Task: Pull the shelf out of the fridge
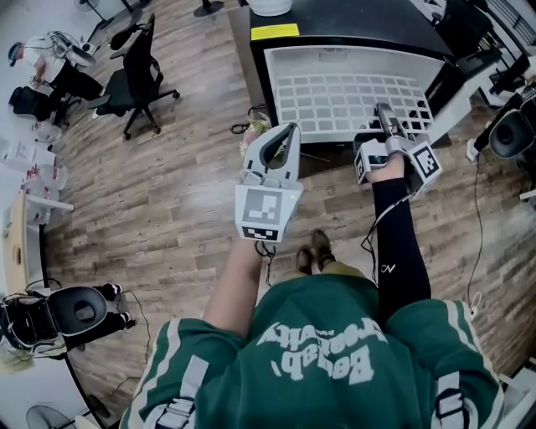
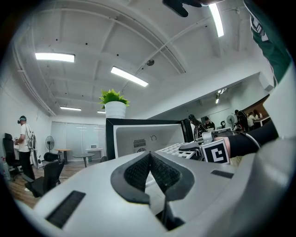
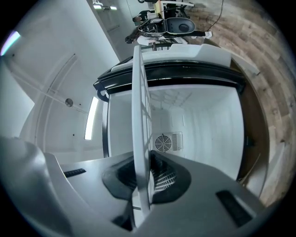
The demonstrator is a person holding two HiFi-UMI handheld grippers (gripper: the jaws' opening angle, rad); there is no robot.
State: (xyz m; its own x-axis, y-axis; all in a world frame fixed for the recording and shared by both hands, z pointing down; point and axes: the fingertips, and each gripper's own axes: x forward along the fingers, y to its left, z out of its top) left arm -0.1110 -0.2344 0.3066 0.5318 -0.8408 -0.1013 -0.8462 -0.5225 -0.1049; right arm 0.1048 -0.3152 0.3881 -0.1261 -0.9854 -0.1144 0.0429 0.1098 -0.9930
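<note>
right hand-held gripper (image 3: 141,178): clamped on the front edge of the shelf (image 1: 352,96) | left hand-held gripper (image 2: 149,162): pinched closed, nothing in it, just left of the shelf | shelf: sticking well out of the fridge (image 1: 352,25) | tip: I'd hold it level and pull straight back so it doesn't jam sideways
</note>
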